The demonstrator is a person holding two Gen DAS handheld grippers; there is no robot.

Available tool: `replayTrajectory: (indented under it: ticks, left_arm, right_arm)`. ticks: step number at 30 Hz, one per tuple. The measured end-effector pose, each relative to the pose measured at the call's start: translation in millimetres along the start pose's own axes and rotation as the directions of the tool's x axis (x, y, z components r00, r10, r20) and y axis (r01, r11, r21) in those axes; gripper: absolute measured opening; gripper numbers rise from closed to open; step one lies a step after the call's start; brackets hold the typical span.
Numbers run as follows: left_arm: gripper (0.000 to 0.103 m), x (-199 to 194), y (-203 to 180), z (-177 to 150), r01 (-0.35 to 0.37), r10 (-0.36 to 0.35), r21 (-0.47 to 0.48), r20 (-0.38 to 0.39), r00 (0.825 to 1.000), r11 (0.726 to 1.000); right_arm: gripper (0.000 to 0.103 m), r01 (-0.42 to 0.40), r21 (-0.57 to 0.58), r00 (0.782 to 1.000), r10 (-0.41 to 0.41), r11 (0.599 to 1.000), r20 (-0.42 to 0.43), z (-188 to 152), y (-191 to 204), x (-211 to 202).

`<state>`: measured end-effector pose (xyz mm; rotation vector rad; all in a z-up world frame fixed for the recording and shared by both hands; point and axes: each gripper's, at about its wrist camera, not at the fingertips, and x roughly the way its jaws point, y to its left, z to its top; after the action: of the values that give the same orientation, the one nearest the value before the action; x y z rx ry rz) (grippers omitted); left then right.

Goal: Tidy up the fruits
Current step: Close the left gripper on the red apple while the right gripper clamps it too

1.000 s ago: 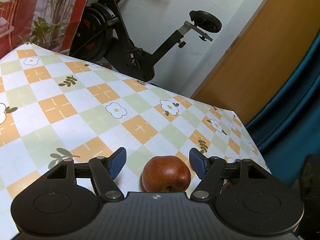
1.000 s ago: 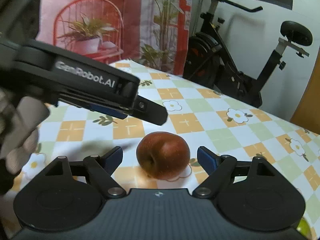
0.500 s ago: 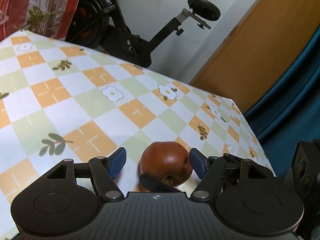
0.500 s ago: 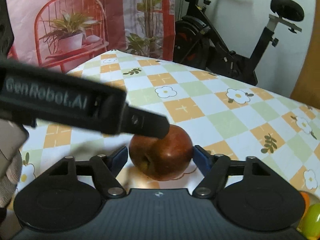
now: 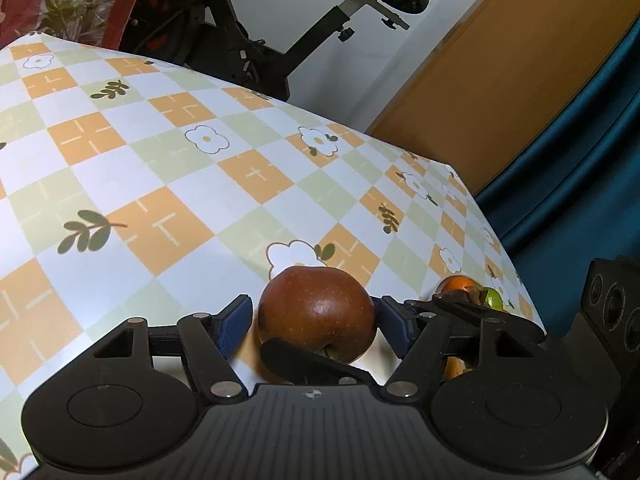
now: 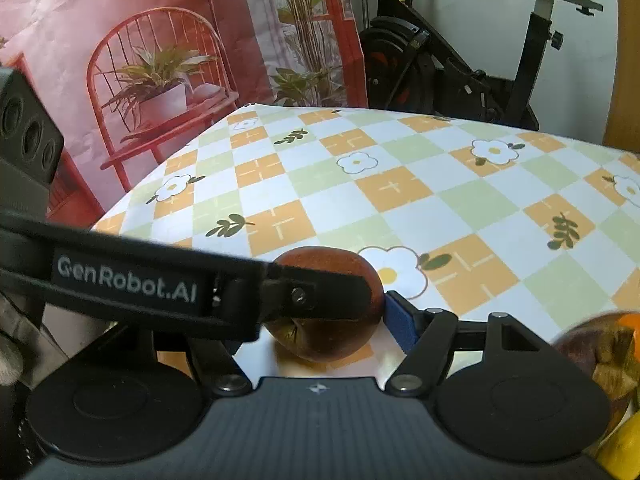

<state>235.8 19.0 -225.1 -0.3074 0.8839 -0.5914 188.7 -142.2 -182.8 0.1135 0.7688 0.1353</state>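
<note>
Right gripper [image 6: 320,316] jaws closed onto the apple [image 6: 332,304].

Both tools are matt black plastic. The left gripper [image 5: 316,324] has a ribbed black deck with a small cross mark at its middle, a round disc at each side, and angled link arms joined by silver screws. Its fingers [image 5: 234,326] carry ridged blue pads. The right gripper [image 6: 316,320] is built the same way. Seen from it, the left tool's side bears white lettering, "GenRobot.AI" [image 6: 127,280], beside three round holes.
</note>
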Motion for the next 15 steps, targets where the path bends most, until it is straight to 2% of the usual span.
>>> replayTrajectory:
  ticks: [6,15]
  left_arm:
    - [0.069,-5.3,-5.0,-6.9,-0.019,0.018,0.021,0.025,1.0,1.0]
    - [0.068,-9.4,-9.3,-10.8,-0.025,0.023,0.028,0.041,0.999,0.999]
  right_arm:
    - [0.071,0.0,-0.013,1.0,0.001,1.0,0.006,-4.1,2.8,-3.4]
    - [0.071,-0.016,0.028,1.0,0.016,0.999,0.021,-7.5,0.0,-4.1]
